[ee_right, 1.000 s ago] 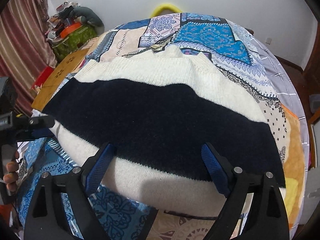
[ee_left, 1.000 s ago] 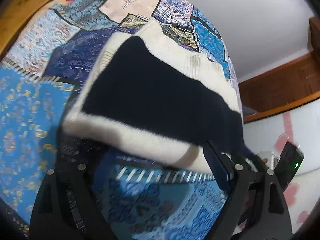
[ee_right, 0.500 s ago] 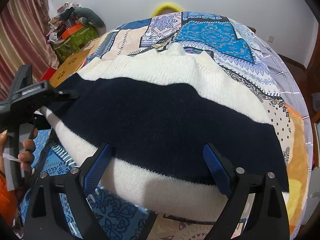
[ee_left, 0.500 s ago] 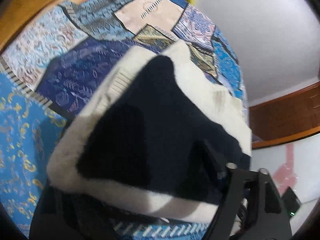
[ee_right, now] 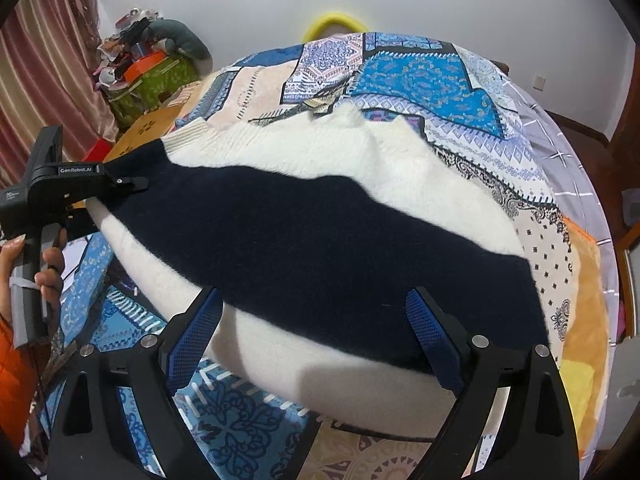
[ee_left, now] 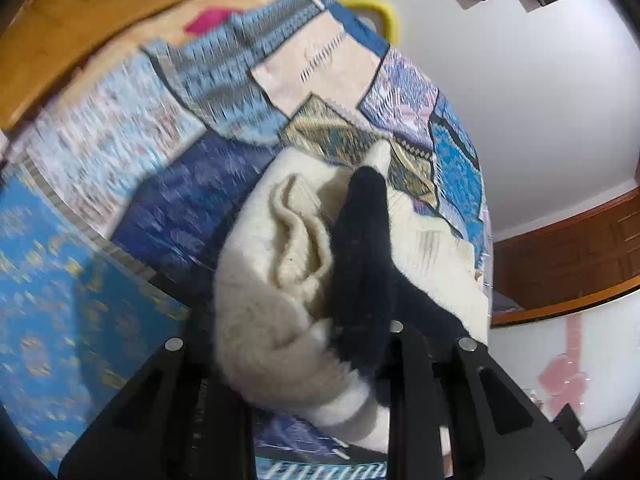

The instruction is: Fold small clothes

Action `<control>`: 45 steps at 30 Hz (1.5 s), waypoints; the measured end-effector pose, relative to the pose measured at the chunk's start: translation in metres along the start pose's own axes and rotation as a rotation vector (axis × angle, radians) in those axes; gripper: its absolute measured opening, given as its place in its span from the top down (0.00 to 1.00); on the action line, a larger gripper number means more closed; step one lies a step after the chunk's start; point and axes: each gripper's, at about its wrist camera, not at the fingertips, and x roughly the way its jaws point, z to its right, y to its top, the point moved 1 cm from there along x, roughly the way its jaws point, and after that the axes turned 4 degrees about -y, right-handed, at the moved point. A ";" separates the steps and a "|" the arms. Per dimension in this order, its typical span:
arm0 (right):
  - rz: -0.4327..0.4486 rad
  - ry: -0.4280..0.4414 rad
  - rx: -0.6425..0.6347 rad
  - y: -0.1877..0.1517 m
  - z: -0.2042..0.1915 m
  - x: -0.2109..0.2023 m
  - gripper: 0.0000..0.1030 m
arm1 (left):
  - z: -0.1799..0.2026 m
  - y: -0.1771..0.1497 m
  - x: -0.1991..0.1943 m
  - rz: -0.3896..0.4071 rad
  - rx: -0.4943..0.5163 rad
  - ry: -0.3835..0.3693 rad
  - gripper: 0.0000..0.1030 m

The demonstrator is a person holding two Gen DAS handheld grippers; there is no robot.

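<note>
- Covering the whole work surface, a patchwork bedspread (ee_right: 420, 76) of blue, beige and lilac panels lies under everything else, with a grey checked sheet (ee_right: 568, 152) along its right side.
- Lying across the middle of the bedspread is the task's garment, a knitted sweater (ee_right: 320, 240) in cream with a broad dark navy band through it; its ribbed edge sits at the far left.
- In the right wrist view the right gripper (ee_right: 316, 340) hovers over the sweater's near cream edge with its blue-padded fingers (ee_right: 430, 334) spread wide, nothing pinched between them.
- At the left of that view the left gripper (ee_right: 134, 184) reaches the sweater's left end; its jaws have just been closing, and in the left wrist view the cloth (ee_left: 320, 280) is bunched into folds between them, pinched by the fingers.
- A person's hand (ee_right: 44, 264) grips that tool's handle, with an orange sleeve (ee_right: 12, 376) below.
- Behind the bed, a yellow ring (ee_right: 334, 24) rests against the white wall.
</note>
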 end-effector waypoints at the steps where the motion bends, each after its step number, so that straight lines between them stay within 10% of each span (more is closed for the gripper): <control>1: 0.003 -0.001 -0.002 0.001 0.000 -0.001 0.11 | 0.000 0.003 -0.006 0.015 0.013 0.014 0.75; 14: 0.037 -0.016 -0.023 0.004 0.000 -0.009 0.11 | 0.021 0.040 -0.084 0.274 0.274 0.287 0.75; 21: 0.003 -0.015 -0.012 -0.002 0.005 0.003 0.11 | 0.086 0.028 -0.085 0.315 0.448 0.281 0.76; 36: -0.077 0.077 0.056 -0.016 0.012 0.020 0.11 | 0.257 -0.034 -0.016 0.193 0.707 0.098 0.78; 45: -0.069 0.093 0.071 -0.021 0.020 0.014 0.11 | 0.261 -0.094 0.036 0.057 0.841 0.130 0.78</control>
